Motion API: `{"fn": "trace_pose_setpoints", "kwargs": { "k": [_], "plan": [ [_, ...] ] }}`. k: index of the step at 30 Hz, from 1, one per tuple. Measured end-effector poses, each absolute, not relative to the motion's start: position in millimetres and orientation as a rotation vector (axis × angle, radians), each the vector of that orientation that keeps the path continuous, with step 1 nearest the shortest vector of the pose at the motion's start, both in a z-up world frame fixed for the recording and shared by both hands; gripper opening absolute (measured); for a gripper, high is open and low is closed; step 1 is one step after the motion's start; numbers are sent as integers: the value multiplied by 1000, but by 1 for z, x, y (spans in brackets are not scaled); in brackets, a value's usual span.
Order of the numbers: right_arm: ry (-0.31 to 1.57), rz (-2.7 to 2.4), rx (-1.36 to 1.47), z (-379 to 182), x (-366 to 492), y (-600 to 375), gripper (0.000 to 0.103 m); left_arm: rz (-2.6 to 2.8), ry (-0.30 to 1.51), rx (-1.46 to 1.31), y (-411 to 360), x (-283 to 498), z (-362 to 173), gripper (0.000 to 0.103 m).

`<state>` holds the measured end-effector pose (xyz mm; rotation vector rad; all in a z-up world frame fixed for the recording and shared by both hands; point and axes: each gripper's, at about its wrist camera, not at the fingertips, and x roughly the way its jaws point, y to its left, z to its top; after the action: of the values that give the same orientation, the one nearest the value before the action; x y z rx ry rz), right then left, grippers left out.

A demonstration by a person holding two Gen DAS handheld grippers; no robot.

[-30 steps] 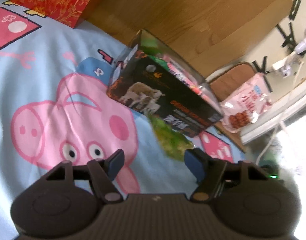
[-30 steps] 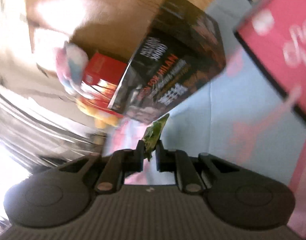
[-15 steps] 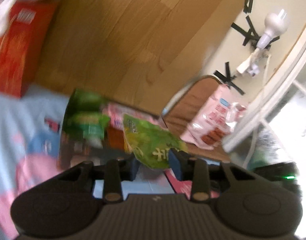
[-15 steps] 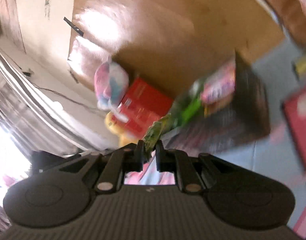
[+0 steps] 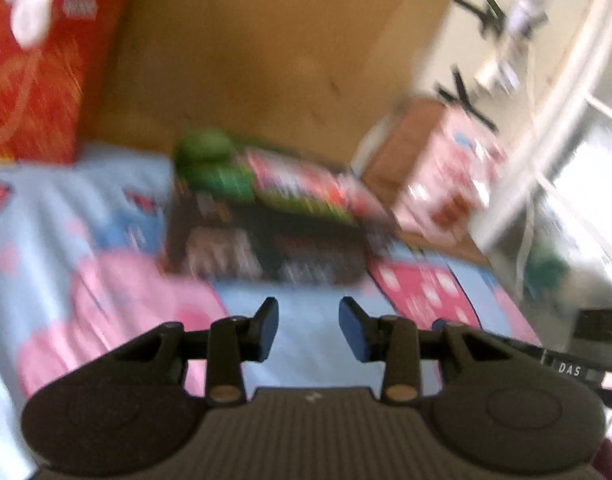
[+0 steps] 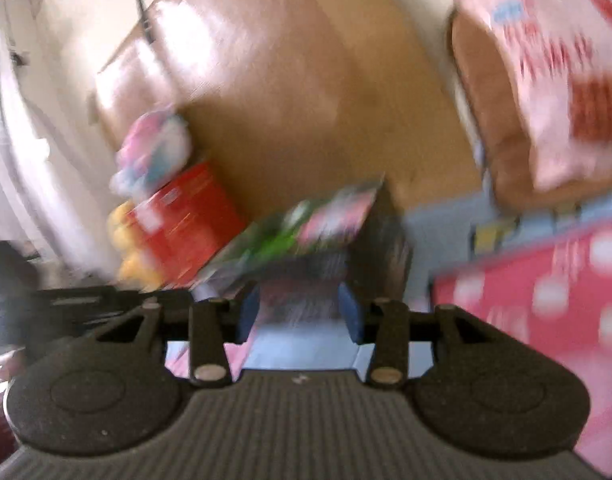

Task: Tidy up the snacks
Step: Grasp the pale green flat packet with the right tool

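- The left gripper (image 5: pixel 308 328) is hanging with its blue-padded fingers (image 5: pixel 267 326) spread apart and nothing between them; the right gripper (image 6: pixel 299 314) is likewise gaping, its pads bare.
- The dark rectangular cardboard snack box (image 5: pixel 265 244) is sitting on the pale blue cartoon-print bedspread (image 5: pixel 318 312), ahead of both tools, with green and pink foil snack packets (image 5: pixel 289 184) showing crammed in its open top.
- A pink-and-white plastic snack pouch (image 5: pixel 450 184) is lying well apart from the box, on a brown rounded cushion-like surface (image 5: pixel 406 132) at the bed's far corner; judging by the task, it is waiting to be gathered.
- Both views are smearing with motion, so aiming a pinch from here is looking risky: the jaws could be closing on bedding instead of a packet edge.
- The packets are looking thin, crinkly and slippery; a shallow pinch on a sealed edge could be letting one slide out.
- The box is appearing full, and it is resting on soft, yielding fabric; pushing another pouch in could be tipping it or popping a packet out.
- A glossy red paper gift bag (image 5: pixel 29 72) and a smooth wooden headboard panel (image 5: pixel 265 48) are standing behind.
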<state>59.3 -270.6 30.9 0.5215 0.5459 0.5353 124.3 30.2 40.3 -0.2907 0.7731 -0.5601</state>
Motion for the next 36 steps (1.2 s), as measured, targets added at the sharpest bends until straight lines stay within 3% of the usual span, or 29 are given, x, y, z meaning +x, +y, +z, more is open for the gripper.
{"fn": "trace_pose_setpoints", "kwargs": {
  "k": [8,15,19,28,36],
  "plan": [
    [739,666,561,13,-4,-289,53,-667,818,-276,20,92,31,38],
    [840,805,466,11,-21,-243,52,-682,850,-223,11,70,24,38],
    [831,827,451,14,-5,-222,43,-655,905,-181,9,62,12,36],
    [636,524,348,36,45,-198,43,-400,814,-110,30,73,31,35],
    [617,459,331,35,38,-201,43,-245,782,-56,42,86,32,36]
  ]
}}
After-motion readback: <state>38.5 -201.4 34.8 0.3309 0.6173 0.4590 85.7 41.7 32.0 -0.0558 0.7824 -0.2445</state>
